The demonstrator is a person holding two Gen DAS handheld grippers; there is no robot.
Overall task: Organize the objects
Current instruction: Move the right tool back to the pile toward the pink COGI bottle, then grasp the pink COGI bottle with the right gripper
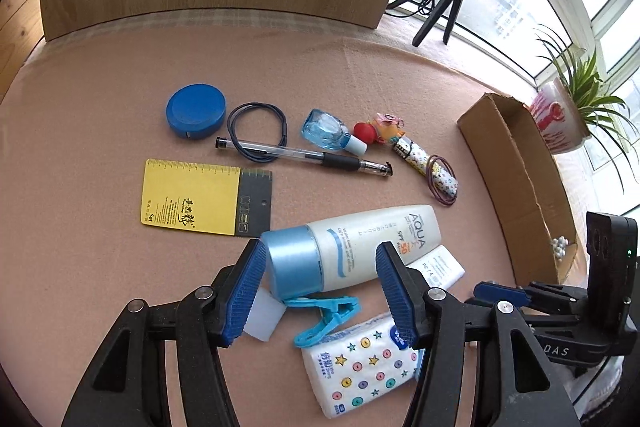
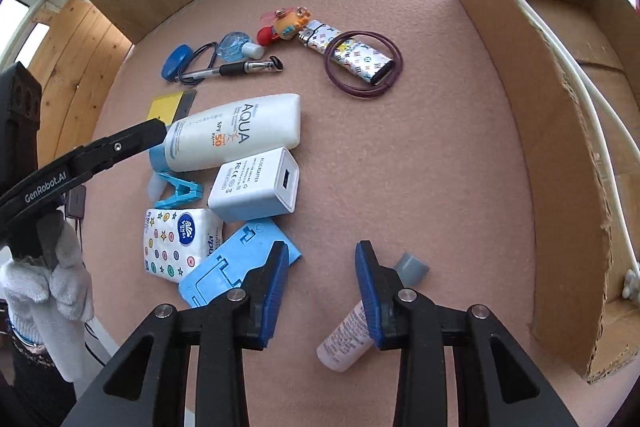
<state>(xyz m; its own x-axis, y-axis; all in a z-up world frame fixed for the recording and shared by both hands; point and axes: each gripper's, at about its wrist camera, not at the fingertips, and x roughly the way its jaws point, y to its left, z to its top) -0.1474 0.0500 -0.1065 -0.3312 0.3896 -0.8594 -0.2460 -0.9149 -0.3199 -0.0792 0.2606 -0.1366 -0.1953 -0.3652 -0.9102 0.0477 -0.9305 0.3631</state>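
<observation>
1. My left claw [image 1: 320, 291] stands apart, empty, its blue pads either side of the sunscreen tube [image 1: 352, 247], which lies on the table [image 1: 100, 107] low in the left wrist view, cap toward the left pad. I cannot tell whether either pad touches it yet.
2. My right claw [image 2: 322, 291] is also apart and empty, over bare pink table at the bottom of the right wrist view. A small pink bottle [image 2: 344, 337] lies just beside and partly under its right pad.
3. Risk, left: the tube is crowded. A blue clothespin [image 1: 326, 315] and a white charger block [image 2: 256, 187] lie against it, with the tissue pack [image 1: 360, 367] just below. Closing here could, I judge, drag the pin along or shove the charger.
4. Risk, left: the glossy cap looks slippery; a grip on it may squirt the tube out sideways.
5. Risk, right: lowering carelessly could roll the pink bottle.
6. Edges: the cardboard box [image 2: 520, 75] fills the right side of the right wrist view, its near wall torn and ragged, a white cable [image 2: 592, 115] inside. A carried item could catch that rim.
7. Open room: wide bare table between the clutter and the box wall, centre right.
</observation>
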